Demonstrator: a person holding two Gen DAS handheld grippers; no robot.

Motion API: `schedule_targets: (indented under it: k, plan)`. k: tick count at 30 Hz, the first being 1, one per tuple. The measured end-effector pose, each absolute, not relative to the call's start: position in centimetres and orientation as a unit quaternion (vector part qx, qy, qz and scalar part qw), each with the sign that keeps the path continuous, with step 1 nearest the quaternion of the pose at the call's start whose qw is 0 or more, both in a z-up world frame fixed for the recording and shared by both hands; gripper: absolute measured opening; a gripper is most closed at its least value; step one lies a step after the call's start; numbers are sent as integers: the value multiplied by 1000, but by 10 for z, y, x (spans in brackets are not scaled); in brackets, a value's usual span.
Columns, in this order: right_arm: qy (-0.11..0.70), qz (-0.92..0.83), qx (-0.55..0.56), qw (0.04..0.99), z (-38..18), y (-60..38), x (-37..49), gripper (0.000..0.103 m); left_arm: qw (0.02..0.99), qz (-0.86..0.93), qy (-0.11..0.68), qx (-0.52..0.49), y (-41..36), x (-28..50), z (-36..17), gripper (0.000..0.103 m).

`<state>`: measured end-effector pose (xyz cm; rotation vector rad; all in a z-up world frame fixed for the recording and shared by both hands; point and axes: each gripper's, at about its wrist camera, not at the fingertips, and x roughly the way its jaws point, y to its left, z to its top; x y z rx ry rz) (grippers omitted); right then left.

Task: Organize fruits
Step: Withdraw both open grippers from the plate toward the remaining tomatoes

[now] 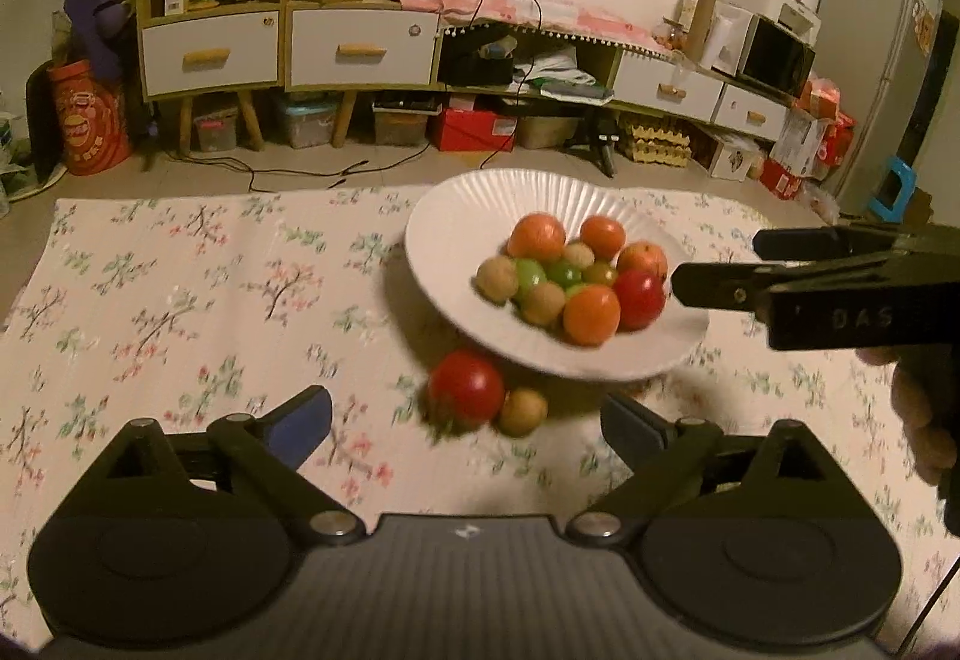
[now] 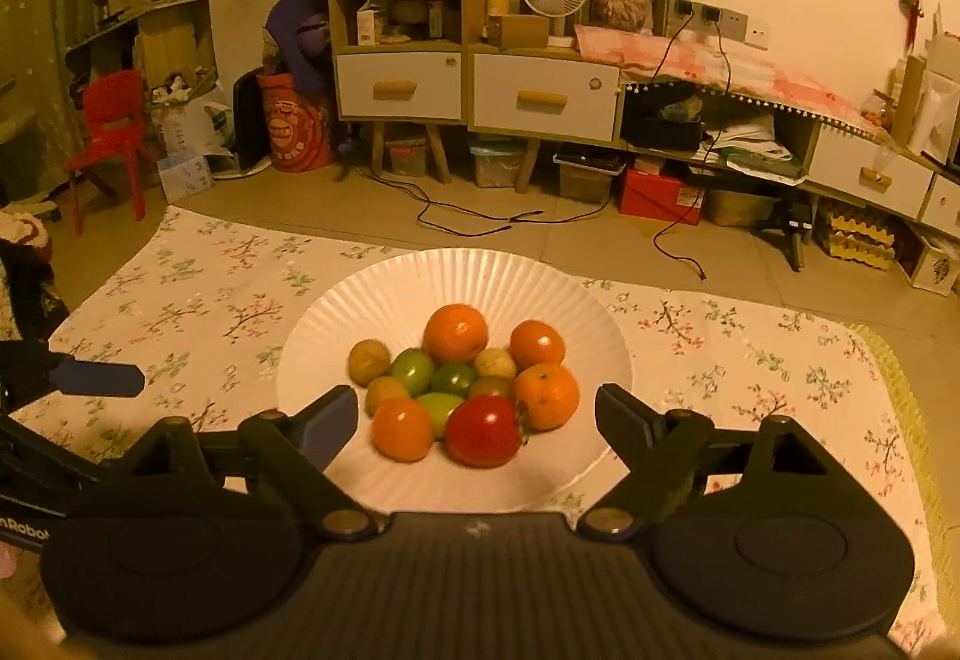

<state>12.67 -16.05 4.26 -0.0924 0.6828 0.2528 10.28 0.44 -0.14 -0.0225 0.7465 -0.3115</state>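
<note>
A white fluted plate (image 1: 456, 216) (image 2: 372, 300) on the floral cloth holds several fruits: oranges, green ones, small tan ones and a red one (image 2: 483, 431). A red fruit (image 1: 467, 389) and a small tan fruit (image 1: 523, 411) lie on the cloth beside the plate's near rim. My left gripper (image 1: 467, 423) is open and empty, its jaws either side of these two loose fruits. My right gripper (image 2: 477, 420) is open and empty, over the plate's near side, around the red fruit there. It also shows in the left wrist view (image 1: 714, 264) at the plate's right rim.
The floral cloth (image 1: 180, 300) covers the surface. Beyond its far edge are the floor with cables (image 2: 480, 216), cabinets with drawers (image 2: 540, 96), storage boxes and a red chair (image 2: 114, 138). The left gripper's finger (image 2: 96, 378) shows at the left of the right wrist view.
</note>
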Motion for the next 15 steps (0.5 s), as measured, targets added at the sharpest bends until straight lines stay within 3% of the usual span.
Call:
schedule_targets:
  k: [15]
  plan:
    - [342, 110, -8, 933, 16, -157, 94, 91, 920, -126, 372, -4, 21, 80, -24, 98]
